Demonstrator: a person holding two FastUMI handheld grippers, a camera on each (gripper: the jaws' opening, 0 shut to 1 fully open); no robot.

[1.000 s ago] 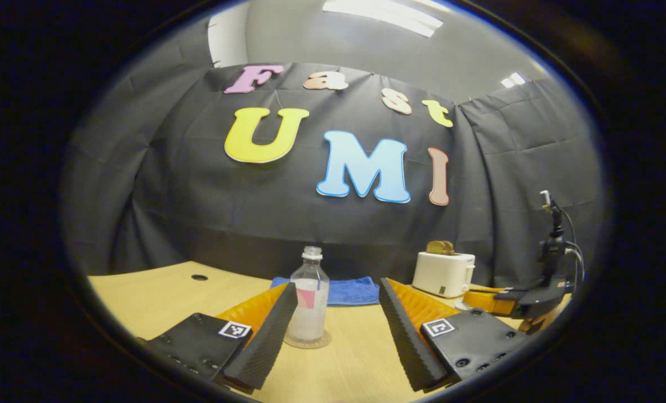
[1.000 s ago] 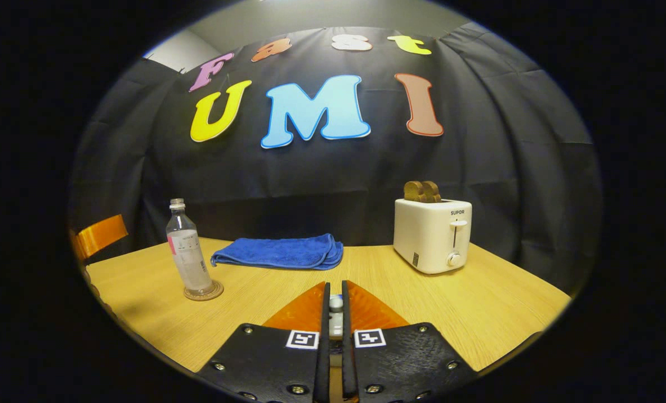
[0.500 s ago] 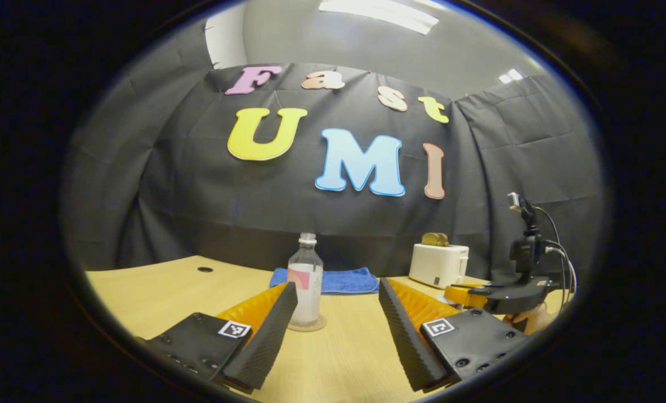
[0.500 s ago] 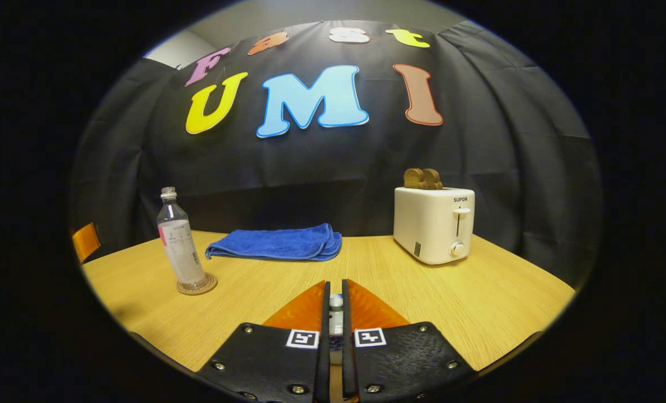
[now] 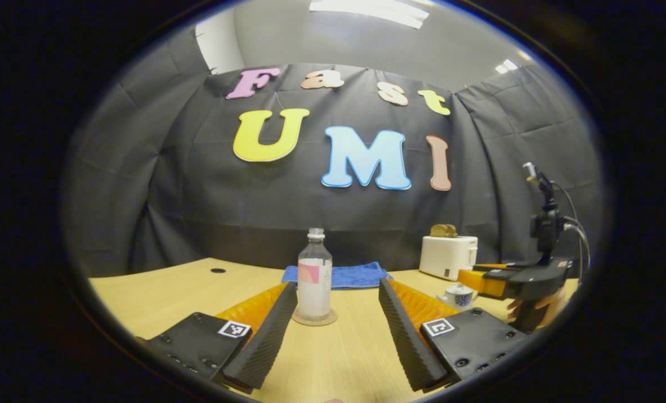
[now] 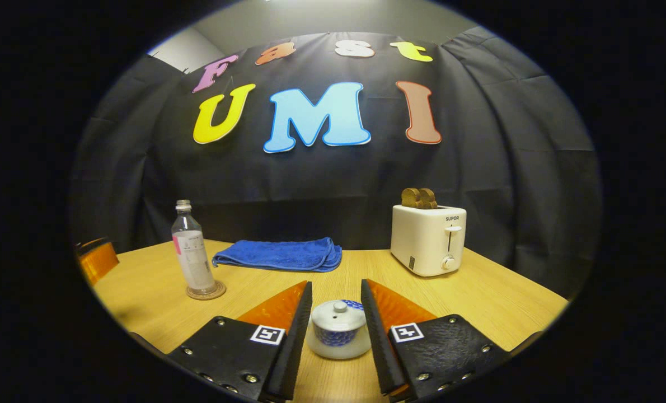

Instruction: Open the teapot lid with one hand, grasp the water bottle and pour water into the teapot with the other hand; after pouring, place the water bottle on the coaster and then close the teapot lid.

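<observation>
White teapot (image 6: 338, 330) lid now released: right gripper (image 6: 336, 336) spread, left gripper (image 5: 337, 330) still spread.

Even, moderately bright overhead light; ceiling light panel (image 5: 369, 10) blown out white in left gripper view. Soft, faint shadows on the table (image 6: 495, 302). Both views sharp at centre, strong fisheye curvature bending table edge and wall folds, darkening and slight softness toward the rim.

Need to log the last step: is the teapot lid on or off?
On. The lid sits on the teapot, between the open fingers of the right hand-held gripper.
</observation>
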